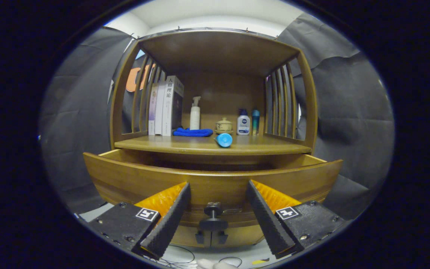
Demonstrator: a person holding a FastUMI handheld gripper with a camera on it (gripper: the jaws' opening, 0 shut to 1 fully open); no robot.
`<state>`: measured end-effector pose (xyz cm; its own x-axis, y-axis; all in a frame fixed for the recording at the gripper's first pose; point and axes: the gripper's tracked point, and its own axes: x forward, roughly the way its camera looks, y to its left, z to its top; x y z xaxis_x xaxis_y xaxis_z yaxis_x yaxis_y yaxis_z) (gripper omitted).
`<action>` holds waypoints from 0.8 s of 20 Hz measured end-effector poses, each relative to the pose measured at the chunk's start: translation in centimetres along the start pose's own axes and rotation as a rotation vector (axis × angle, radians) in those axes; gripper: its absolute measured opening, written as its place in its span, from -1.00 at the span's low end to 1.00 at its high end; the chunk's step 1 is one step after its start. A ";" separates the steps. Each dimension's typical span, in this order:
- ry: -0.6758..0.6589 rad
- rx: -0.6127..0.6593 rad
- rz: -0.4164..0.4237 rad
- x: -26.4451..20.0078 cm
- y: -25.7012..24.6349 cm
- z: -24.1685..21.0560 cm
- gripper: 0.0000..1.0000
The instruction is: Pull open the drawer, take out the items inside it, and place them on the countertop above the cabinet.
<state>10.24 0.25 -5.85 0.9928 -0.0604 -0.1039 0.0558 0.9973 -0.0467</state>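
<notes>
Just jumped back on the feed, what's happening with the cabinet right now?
The hand-held gripper faces the wooden cabinet with its fingers open, the drawer knob between them but not touched. The drawer is pulled out; its inside is hidden behind its front. On the countertop sit books, a pump bottle, a blue cloth, a small jar, two more bottles and a blue round thing at the front.

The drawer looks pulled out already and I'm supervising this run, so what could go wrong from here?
1. The gripper is open with the drawer knob between its fingers; lifting carelessly could snag the knob.
2. The drawer front hides its inside, so reaching in is partly blind.
3. The blue bottle lies on its side near the countertop edge and might roll off if bumped.
</notes>
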 end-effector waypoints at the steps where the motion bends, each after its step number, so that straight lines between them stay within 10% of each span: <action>1: 0.002 0.004 0.001 0.1 0.0 0.0 0.99; 16: 0.054 0.002 0.024 0.2 -0.2 0.9 0.99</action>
<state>10.49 0.07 -4.98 0.9867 -0.0383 -0.1582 0.0322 0.9986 -0.0413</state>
